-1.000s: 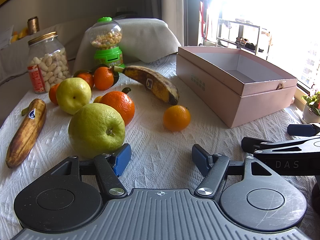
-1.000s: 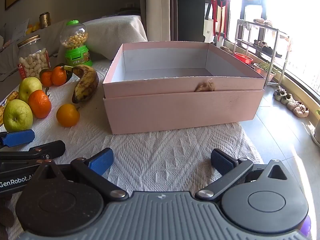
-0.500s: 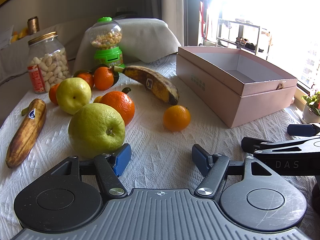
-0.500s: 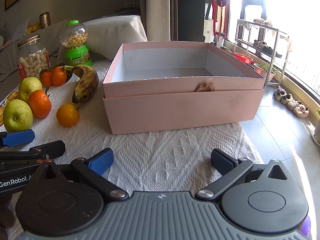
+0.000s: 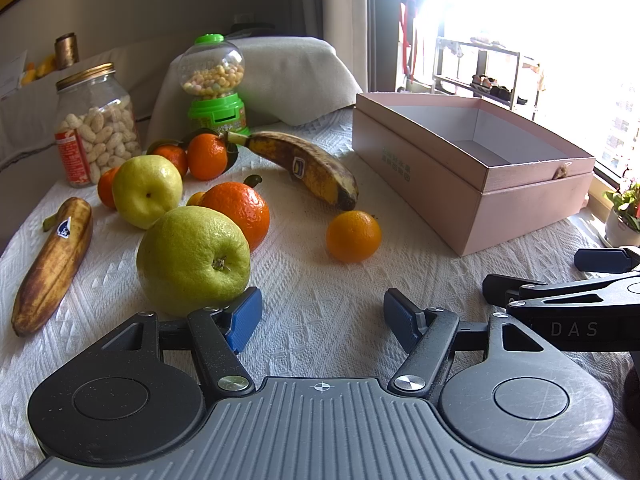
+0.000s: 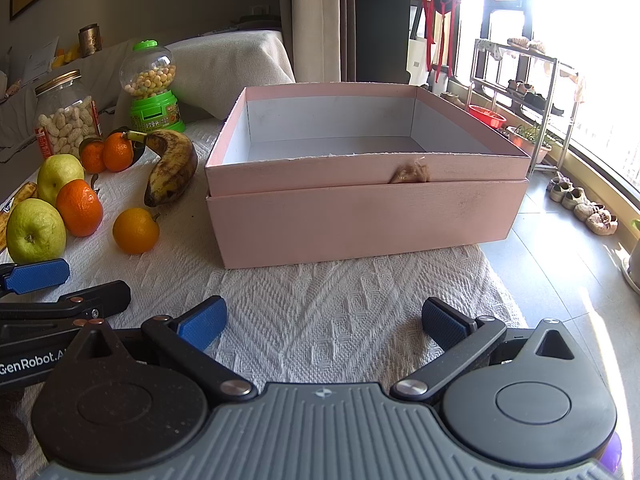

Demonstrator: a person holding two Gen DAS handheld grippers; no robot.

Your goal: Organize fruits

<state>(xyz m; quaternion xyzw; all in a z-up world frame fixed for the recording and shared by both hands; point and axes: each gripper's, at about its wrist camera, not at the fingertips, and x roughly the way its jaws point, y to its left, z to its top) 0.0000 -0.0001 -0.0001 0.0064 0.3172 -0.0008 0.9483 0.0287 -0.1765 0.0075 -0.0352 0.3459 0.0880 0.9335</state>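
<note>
An open pink box [image 6: 360, 208] stands on the white cloth, empty inside; it also shows in the left wrist view [image 5: 472, 168]. Left of it lie loose fruits: a near green apple [image 5: 194, 258], a second apple [image 5: 146, 190], several oranges including a lone one [image 5: 353, 236], a spotted banana [image 5: 308, 166] and another banana [image 5: 52, 264] at far left. My left gripper [image 5: 322, 318] is open and empty, its left pad just in front of the near apple. My right gripper [image 6: 322, 322] is open and empty, in front of the box.
A peanut jar [image 5: 94, 124] and a green candy dispenser [image 5: 216, 84] stand behind the fruits. A cloth-covered chair back [image 5: 288, 76] is beyond. The table's right edge drops to the floor [image 6: 560, 264] by the window, with a shoe rack there.
</note>
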